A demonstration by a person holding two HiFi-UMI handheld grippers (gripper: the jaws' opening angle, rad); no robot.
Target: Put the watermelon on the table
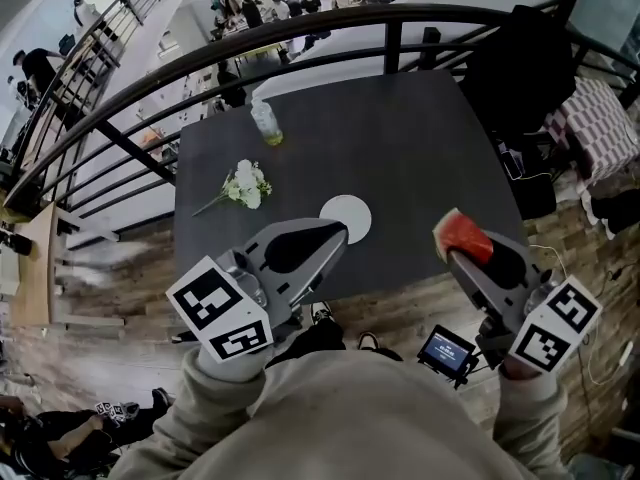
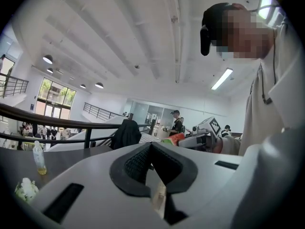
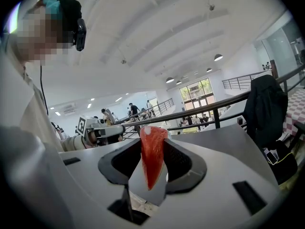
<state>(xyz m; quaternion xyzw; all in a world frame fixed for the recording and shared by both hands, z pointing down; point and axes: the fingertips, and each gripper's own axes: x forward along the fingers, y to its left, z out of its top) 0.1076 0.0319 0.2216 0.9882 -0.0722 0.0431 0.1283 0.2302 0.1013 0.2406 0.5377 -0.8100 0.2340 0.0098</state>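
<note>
A red watermelon slice (image 1: 461, 234) with a thin pale rind stands upright between the pads of my right gripper (image 1: 466, 253), which is shut on it. In the right gripper view the slice (image 3: 152, 157) fills the gap between the jaws of that gripper (image 3: 154, 141). It hangs over the front right corner of the dark table (image 1: 400, 138). My left gripper (image 1: 334, 234) is shut with nothing in it, its tip beside a white plate (image 1: 350, 214) near the table's front edge. The left gripper view shows the shut jaws of that gripper (image 2: 150, 145) and the slice (image 2: 176, 138) beyond.
A small bunch of white flowers (image 1: 243, 184) lies left of the plate, and a clear bottle (image 1: 266, 123) stands at the back left. A dark railing (image 1: 300, 30) curves behind the table. A black jacket (image 1: 520, 68) hangs at the right. A small screen (image 1: 446, 352) lies on the wood floor.
</note>
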